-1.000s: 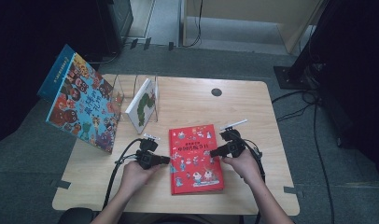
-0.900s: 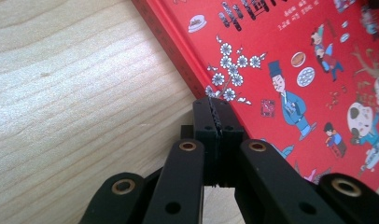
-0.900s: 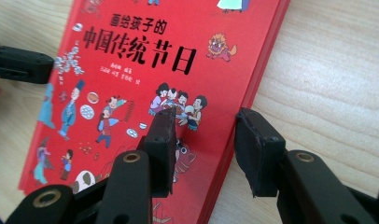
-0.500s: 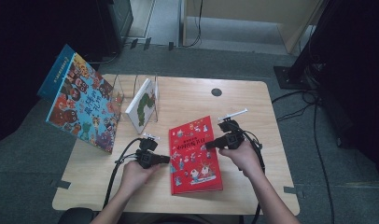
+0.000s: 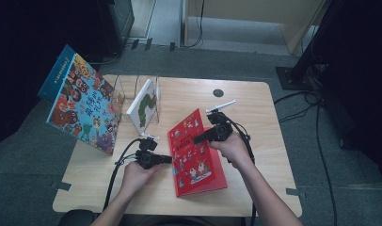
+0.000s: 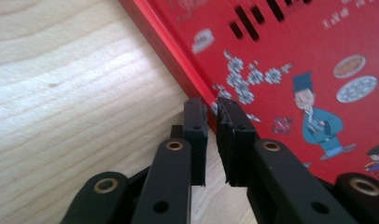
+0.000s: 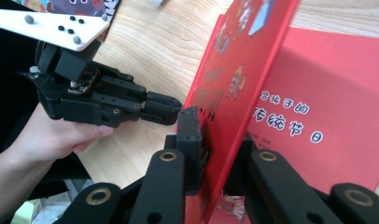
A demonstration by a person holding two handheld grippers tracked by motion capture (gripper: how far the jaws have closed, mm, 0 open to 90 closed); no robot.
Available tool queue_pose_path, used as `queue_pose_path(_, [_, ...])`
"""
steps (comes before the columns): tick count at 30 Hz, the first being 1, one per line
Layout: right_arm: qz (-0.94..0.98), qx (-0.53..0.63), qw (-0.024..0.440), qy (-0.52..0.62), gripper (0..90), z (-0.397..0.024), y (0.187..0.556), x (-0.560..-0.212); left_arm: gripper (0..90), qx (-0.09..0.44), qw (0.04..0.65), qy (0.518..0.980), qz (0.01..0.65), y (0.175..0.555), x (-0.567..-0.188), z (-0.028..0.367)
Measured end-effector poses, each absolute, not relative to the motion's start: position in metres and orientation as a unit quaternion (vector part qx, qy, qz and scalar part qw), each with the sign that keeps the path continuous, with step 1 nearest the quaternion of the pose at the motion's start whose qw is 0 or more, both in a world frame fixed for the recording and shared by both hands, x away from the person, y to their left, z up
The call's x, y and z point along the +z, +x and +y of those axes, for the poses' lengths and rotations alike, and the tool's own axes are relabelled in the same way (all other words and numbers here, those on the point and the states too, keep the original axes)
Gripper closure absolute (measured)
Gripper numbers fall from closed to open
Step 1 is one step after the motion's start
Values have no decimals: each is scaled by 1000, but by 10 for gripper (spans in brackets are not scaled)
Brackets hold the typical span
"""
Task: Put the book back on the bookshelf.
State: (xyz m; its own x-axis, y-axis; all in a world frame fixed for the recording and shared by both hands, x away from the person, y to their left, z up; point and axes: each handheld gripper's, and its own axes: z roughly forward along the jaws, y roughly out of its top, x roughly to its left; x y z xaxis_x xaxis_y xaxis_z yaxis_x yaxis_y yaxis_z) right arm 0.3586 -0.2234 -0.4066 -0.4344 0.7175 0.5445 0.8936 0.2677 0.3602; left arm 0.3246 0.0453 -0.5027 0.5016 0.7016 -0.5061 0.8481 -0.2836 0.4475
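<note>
Wooden table (image 5: 255, 122), red book (image 5: 198, 165), grey floor (image 5: 321, 155)

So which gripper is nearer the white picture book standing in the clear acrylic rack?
Left. The left gripper sits just below the white book; the right gripper is farther right, clamping the red book's cover.

The book (image 5: 196, 155) at frame centre is bright red, its cover dotted with small cartoon figures, white blossoms and black characters. The grippers are black. The table (image 5: 255, 117) is pale wood grain.
</note>
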Motion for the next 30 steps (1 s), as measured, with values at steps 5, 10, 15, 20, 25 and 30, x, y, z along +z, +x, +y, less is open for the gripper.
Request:
queue_pose_path(5, [-808,-301,125,-492,838,-221,364,-396,672,-99,349,793,490,326,-502,48])
queue_pose_path(10, [-825,-274,112,-481,865,-214,365,-385,595,-92,353,793,488,326,-501,50])
queue_pose_path(15, [-833,-259,113,-475,883,-208,365,-380,511,-93,362,791,484,326,-501,50])
queue_pose_path(20, [-842,-244,108,-469,884,-202,364,-374,431,-88,364,793,481,325,-500,49])
queue_pose_path(25, [-850,-233,103,-462,884,-197,365,-369,400,-90,365,795,476,324,-500,49])
queue_pose_path(30, [-852,-243,83,-457,885,-198,365,-358,384,-97,373,794,470,324,-498,47])
